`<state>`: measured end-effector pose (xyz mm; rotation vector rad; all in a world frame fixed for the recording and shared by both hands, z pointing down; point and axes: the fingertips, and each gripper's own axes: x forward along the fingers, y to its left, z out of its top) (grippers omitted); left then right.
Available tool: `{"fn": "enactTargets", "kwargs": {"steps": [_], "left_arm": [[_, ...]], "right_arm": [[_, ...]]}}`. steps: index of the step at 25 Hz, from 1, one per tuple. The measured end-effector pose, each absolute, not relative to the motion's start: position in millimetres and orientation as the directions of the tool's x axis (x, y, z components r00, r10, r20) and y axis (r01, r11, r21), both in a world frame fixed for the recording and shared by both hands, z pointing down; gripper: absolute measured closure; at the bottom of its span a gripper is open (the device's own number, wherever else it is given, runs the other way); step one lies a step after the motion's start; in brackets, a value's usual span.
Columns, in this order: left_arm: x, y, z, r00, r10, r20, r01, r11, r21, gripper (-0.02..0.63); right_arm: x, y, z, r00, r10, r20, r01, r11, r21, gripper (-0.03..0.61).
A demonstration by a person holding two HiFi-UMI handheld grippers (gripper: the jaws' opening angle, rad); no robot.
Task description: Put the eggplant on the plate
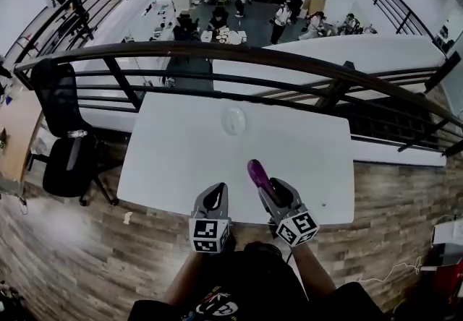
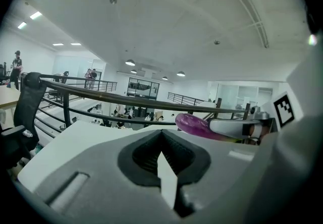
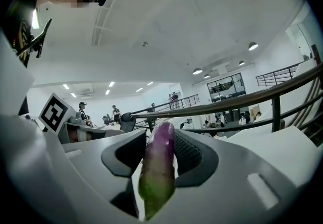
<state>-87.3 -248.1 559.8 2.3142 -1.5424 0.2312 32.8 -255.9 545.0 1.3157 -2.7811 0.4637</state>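
Glossy, elongated purple eggplant (image 3: 160, 172) between ribbed grey fingers (image 3: 191, 153) of right gripper (image 3: 161, 136)

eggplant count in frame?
1. The eggplant is gripped in the right claw, over the near edge of the white table. No other shows in any view.

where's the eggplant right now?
Head view, right of centre: the eggplant is clamped in the right gripper, over the near side of the white table, short of the plate.
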Motion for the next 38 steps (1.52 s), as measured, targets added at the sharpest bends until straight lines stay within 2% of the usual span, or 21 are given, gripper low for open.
{"fn": "enactTargets", "kwargs": {"steps": [6,14,19,26,31,34,38], "left_arm": [[-103.6,-307.3,581.3,0.426,-0.832,0.355,-0.904,-0.376,0.203,0.609],[-105.4,-393.6,632.9,0.392,-0.810,0.437,-0.919,-0.324,0.225,0.609],[-111.1,-449.3,681.3,0.366,-0.782,0.505,-0.931,-0.295,0.216,0.609],[-126.5,-456.6,695.0,0.298,-0.783,0.546,-0.952,-0.201,0.231,0.609],[-154.3,-442.8,716.3,0.249,-0.764,0.596,-0.963,-0.130,0.236,0.609],[-154.2,-435.6,719.1,0.259,-0.754,0.604,-0.959,-0.126,0.253,0.609],[-147.6,-426.9,710.4,0.302,-0.752,0.586,-0.949,-0.182,0.256,0.609]], "right_arm": [[12.5,-335.1,572.7,-0.616,-0.756,0.222,-0.786,0.571,-0.238,0.408],[4.2,-453.0,637.3,-0.606,-0.730,0.316,-0.795,0.559,-0.233,0.408],[-29.0,-536.9,698.5,-0.600,-0.700,0.389,-0.796,0.573,-0.196,0.408],[-45.0,-621.3,791.4,-0.521,-0.659,0.542,-0.817,0.569,-0.094,0.408],[-52.3,-626.8,840.8,-0.432,-0.607,0.667,-0.812,0.583,0.004,0.411],[-51.1,-625.7,835.0,-0.443,-0.612,0.655,-0.827,0.562,-0.035,0.410],[-37.4,-610.0,793.9,-0.503,-0.656,0.563,-0.845,0.510,-0.162,0.370]]}}
